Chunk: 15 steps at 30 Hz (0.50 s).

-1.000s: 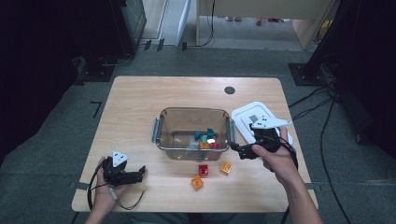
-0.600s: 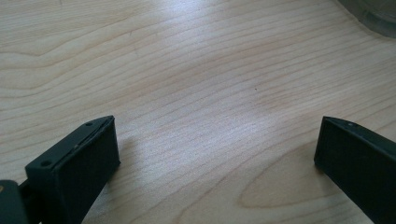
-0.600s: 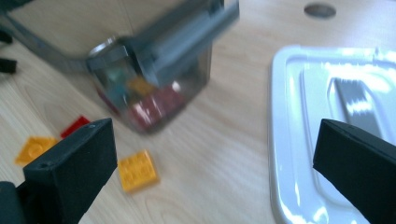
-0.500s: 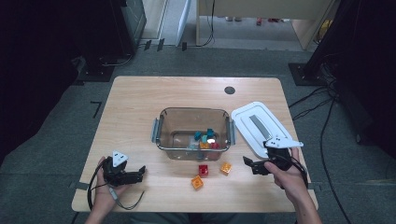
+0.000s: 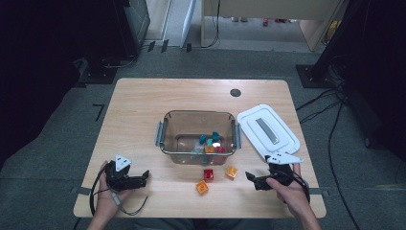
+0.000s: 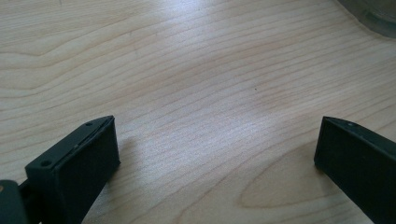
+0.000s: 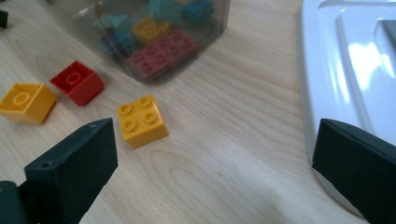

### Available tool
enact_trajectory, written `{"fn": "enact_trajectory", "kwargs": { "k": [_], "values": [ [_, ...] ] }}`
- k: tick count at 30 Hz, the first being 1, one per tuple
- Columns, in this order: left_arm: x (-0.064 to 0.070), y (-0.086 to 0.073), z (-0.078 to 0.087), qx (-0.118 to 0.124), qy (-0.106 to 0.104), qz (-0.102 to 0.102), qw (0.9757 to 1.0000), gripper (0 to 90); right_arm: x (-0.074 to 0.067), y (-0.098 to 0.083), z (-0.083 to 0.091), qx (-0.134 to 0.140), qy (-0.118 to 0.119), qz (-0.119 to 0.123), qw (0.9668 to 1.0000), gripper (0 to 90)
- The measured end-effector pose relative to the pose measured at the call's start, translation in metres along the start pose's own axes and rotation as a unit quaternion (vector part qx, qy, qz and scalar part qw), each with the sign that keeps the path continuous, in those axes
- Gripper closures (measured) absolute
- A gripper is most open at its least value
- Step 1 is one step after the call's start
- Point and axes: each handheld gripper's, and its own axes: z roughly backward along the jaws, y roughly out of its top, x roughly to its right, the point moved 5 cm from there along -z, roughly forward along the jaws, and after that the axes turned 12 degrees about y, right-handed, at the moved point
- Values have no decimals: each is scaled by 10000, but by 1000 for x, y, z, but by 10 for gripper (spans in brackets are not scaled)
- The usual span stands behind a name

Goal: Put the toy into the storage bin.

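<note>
A clear plastic container [image 5: 198, 114] stands mid-table and holds several coloured bricks [image 5: 210, 142]. In front of it lie a red brick [image 5: 208, 175], a yellow brick [image 5: 231, 172] and an orange brick [image 5: 202, 187]. My right gripper [image 5: 252, 181] rests open near the front right, pointing left at them. In the right gripper view the right gripper [image 7: 215, 140] is wide open, with the yellow brick [image 7: 141, 120] just beyond its left jaw, then the red brick [image 7: 77, 82] and the orange brick [image 7: 25, 101]. My left gripper [image 5: 142, 179] sits open at the front left; the left gripper [image 6: 217, 135] holds nothing over bare wood.
A white lid [image 5: 268, 132] lies flat to the right of the container, close behind my right hand; the lid [image 7: 345, 60] runs along the right jaw. A dark round grommet [image 5: 235, 92] sits near the table's far edge. Cables trail from both grippers.
My right gripper has drawn back from beside the container's right end toward the table's front edge, staying open. The left gripper has not moved.
</note>
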Motion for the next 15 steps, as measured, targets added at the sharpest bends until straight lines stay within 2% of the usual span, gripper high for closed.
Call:
{"fn": "enact_trajectory", "kwargs": {
  "k": [8, 11, 15],
  "values": [
    [0, 0, 0, 0, -6, -4, 10000, 0, -10, -8, -24, -161, 57, 112, 9998, 77],
    [0, 0, 0, 1, -7, -4, 10000, 0, -17, -7, -33, -180, 156, 197, 9995, 134],
    [0, 0, 0, 3, -14, -11, 10000, 0, -24, -7, -45, -264, 176, 286, 9991, 206]
  ]
}}
